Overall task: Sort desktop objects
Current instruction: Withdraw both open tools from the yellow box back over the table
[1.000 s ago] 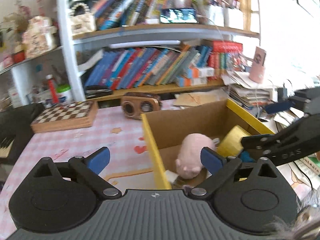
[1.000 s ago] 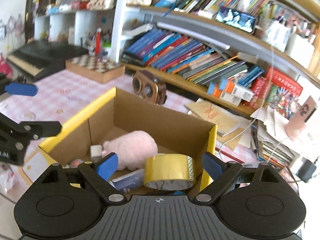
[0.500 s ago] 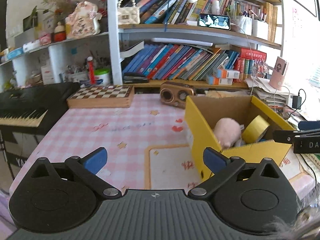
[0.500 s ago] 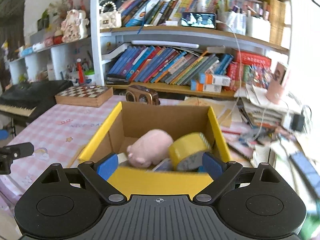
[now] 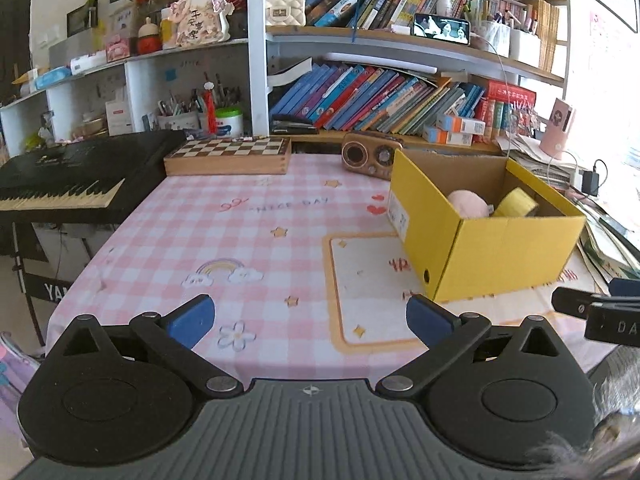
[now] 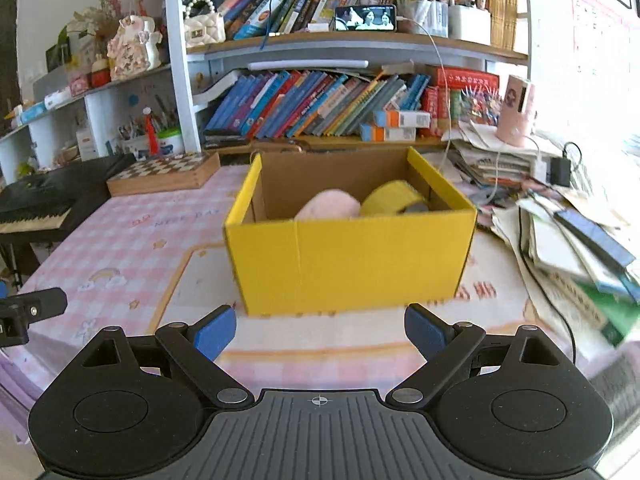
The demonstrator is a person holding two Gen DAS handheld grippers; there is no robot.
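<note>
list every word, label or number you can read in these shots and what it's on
"NICE DAY": printed on the pink checked tablecloth.
"DA": white letters on the right hand-held gripper, cut off by the frame edge.
"YA": white letters on the keyboard stand, the rest hidden.
Label on the yellow box: too small to read.
Book spines and the figurine's characters: too small or blurred.

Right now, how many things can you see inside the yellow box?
2: a pink plush toy on the left and a yellow tape roll on the right of the yellow box. Its front wall may hide more.
</note>
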